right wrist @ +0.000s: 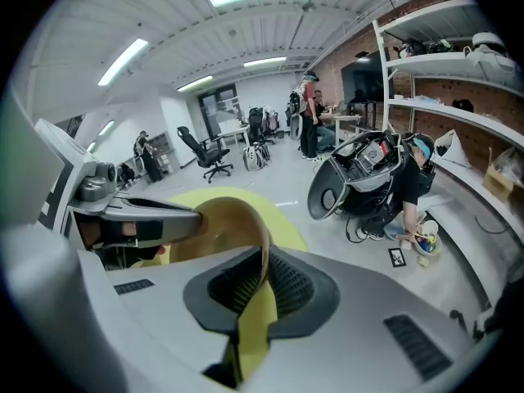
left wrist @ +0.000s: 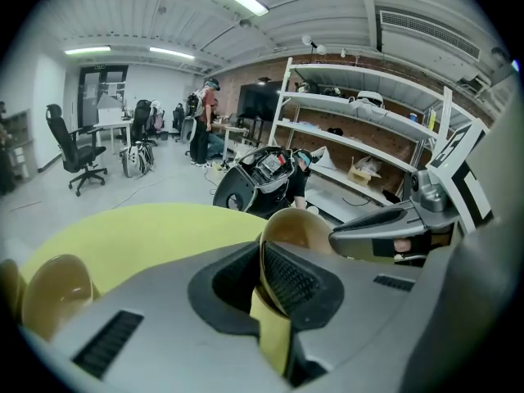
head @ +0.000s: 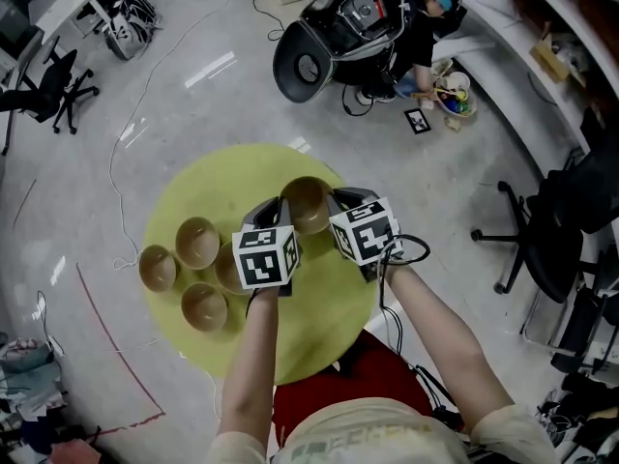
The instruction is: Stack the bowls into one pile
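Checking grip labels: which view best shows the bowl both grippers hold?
Head view: most of the brown bowl shows, with the left gripper and right gripper on opposite sides. Each gripper view shows only part, its rim pinched between those jaws.

Both bare forearms come in from the 6 o'clock edge of the head view. The left forearm (head: pixel 253 356) runs almost straight toward 12, and the right forearm (head: pixel 440 332) slants toward 11. The left gripper (head: pixel 279 207) and the right gripper (head: pixel 336 204) sit side by side, angled forward and down. Each has its jaws closed on the rim of one bowl (head: pixel 307 204), the left at the bowl's 9 o'clock and the right at its 3 o'clock. The thin rim is pinched between the ribbed pads (left wrist: pixel 288 278).
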Motion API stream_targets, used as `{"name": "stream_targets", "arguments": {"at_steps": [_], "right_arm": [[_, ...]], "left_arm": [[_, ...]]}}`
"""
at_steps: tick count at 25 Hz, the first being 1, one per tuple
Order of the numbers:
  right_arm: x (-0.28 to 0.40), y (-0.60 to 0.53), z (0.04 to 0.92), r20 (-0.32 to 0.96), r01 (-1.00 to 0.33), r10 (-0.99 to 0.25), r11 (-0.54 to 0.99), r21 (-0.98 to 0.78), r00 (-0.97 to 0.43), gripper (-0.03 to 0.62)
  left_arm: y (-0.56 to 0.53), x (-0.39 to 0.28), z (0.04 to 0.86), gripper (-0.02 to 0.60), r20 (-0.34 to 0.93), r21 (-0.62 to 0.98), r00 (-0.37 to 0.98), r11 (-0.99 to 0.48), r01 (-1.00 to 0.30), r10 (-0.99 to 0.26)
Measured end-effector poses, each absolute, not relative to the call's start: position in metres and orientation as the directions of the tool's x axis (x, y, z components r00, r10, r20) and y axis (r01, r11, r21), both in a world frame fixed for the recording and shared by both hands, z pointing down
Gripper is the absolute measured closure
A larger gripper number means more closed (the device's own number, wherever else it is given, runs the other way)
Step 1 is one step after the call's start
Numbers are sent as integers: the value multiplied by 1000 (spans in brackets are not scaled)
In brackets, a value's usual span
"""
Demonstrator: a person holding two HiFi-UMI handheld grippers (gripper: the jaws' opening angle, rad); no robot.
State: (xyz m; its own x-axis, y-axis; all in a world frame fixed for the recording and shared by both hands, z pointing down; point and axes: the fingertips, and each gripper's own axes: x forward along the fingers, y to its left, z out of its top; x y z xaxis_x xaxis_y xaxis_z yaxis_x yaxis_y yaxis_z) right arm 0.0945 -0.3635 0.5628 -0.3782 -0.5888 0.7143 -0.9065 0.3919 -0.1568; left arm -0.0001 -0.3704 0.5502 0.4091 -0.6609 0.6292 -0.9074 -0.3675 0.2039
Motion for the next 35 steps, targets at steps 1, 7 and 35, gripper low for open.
{"name": "stream_targets", "arguments": {"at_steps": [1, 7, 35], "right_arm": [[94, -364, 564, 716, -906, -587, 392, -157, -378, 556], [92, -368, 564, 718, -903, -580, 399, -161, -385, 554], [82, -377, 560, 630, -894, -684, 447, -37, -368, 555]], "left_arm": [[-370, -1, 552, 548, 633, 205, 408, -366, -908, -658], [-372, -3, 553, 548, 641, 211, 403, -356, -911, -653], [-382, -8, 556, 546, 647, 124, 358, -371, -920, -673]]}}
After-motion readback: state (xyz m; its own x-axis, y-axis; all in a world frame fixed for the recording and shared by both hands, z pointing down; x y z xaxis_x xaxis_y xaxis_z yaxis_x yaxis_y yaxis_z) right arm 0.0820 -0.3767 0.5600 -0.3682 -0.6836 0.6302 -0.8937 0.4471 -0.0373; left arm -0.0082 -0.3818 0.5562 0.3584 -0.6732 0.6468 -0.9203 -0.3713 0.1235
